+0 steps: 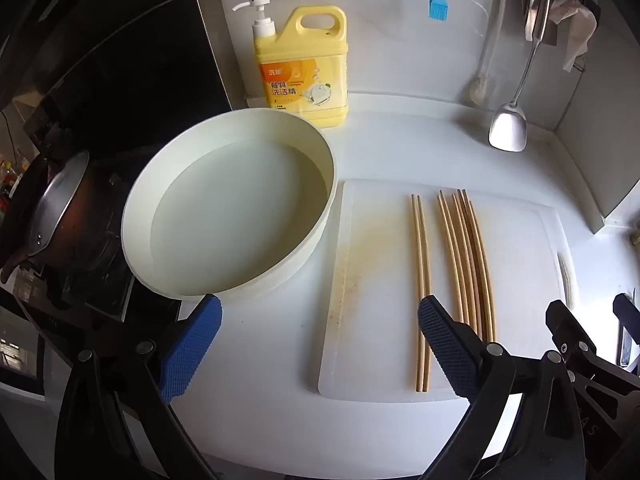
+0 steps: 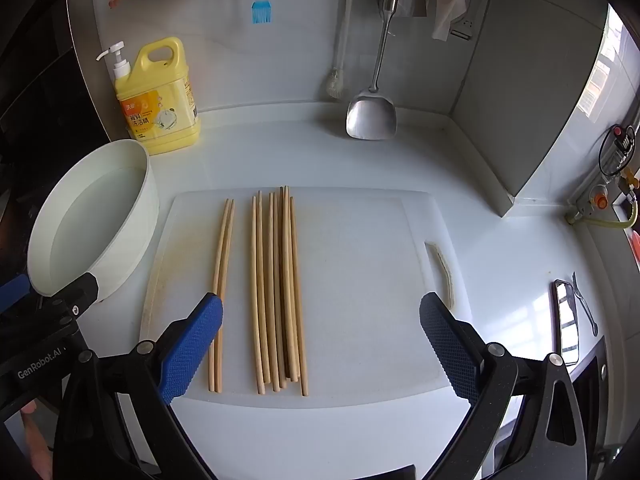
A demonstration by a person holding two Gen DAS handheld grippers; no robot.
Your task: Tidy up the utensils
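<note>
The left gripper (image 1: 320,338) hangs with its blue-padded jaws spread wide and nothing between them, tilted down over the near left part of a white cutting board (image 1: 380,264). The right gripper (image 2: 321,336) is likewise wide apart and empty, angled down over the near edge of the same board, with the bundle of chopsticks lying in the gap between its fingers but untouched.

On the board, wooden chopsticks lie lengthwise, near to far. A separate pair of chopsticks (image 2: 221,292) sits to the left, its two sticks side by side and touching; just right of it, apart by a narrow strip of board, lies a looser bundle of chopsticks (image 2: 280,292), several sticks overlapping. The left strip of the board carries a yellowish stain.

Just left of the board stands a round white basin (image 1: 232,216) holding clear water. Behind it, against the back wall, is a yellow dish-soap jug (image 1: 304,68) with a white pump. On the wall hang a blue silicone brush (image 2: 261,10) and a steel spatula (image 2: 372,114), its blade near the white countertop (image 2: 304,152).
</note>
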